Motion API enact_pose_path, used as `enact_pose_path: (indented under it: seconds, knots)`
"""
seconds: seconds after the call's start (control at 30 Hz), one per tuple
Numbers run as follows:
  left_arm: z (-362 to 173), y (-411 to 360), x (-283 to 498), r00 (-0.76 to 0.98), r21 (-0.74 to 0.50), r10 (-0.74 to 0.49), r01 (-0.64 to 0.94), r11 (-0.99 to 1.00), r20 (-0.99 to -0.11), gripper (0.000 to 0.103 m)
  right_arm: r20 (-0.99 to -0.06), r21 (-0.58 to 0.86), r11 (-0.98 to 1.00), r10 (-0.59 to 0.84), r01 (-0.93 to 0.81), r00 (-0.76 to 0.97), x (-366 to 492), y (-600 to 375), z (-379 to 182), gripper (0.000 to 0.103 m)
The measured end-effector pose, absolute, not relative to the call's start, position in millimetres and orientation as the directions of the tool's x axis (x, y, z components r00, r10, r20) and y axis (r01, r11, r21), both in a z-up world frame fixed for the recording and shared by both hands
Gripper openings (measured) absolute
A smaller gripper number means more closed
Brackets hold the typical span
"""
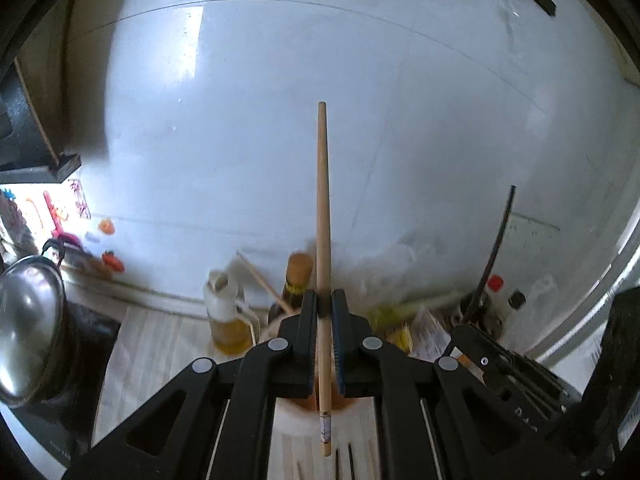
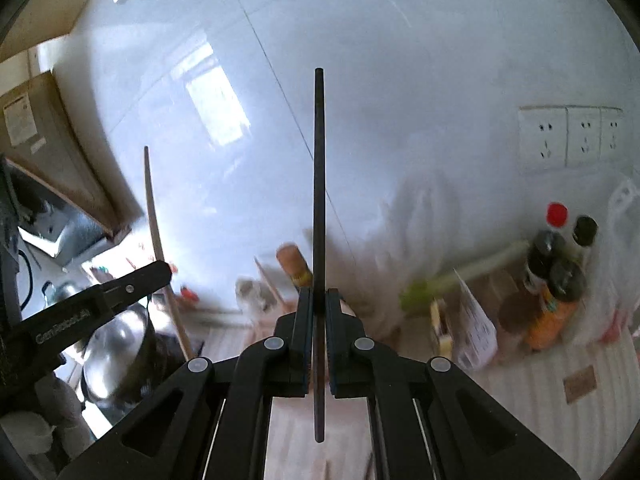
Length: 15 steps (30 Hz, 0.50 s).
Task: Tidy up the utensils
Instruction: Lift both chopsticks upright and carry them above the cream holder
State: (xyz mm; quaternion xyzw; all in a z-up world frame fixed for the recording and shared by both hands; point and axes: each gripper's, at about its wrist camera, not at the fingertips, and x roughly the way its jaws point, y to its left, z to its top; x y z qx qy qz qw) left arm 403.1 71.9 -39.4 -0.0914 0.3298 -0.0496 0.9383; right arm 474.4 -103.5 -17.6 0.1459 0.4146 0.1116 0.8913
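Note:
My left gripper (image 1: 324, 300) is shut on a pale wooden chopstick (image 1: 322, 200) that stands up past the fingers toward the white tiled wall. Its printed lower end (image 1: 325, 432) hangs over a pale round holder (image 1: 308, 416) below the jaws. My right gripper (image 2: 319, 298) is shut on a black chopstick (image 2: 319, 184), also pointing up at the wall. The right wrist view shows the left gripper (image 2: 160, 270) at the left with the wooden chopstick (image 2: 154, 216). At the right of the left wrist view the black chopstick (image 1: 500, 236) rises from the right gripper's body.
Along the wall stand an oil jug (image 1: 226, 320), a brown-capped bottle (image 1: 298, 276), dark sauce bottles (image 2: 560, 276) and green onions (image 2: 460, 280). A steel pot lid (image 1: 28, 320) sits on the stove at left. Wall sockets (image 2: 568, 136) are at the right. The counter (image 2: 540, 380) is light wood.

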Motion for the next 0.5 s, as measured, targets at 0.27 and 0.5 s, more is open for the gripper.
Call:
enact_pose_path:
  seconds: [0.27,0.5]
  knots:
    - [-63.8,83.9,440.5,0.784,-0.257,-0.192,0.043,0.965,-0.59,0.004,-0.646,0.382,0.923,0.305,-0.051,0.699,495.8,-94.2,-41.3,0.006]
    - [-93.3,85.5,450.4,0.781,-0.234,-0.195,0.064,0.97,-0.594,0.004,-0.636,0.378,0.924,0.305,-0.058,0.709,495.0,-82.0,-70.0,0.006]
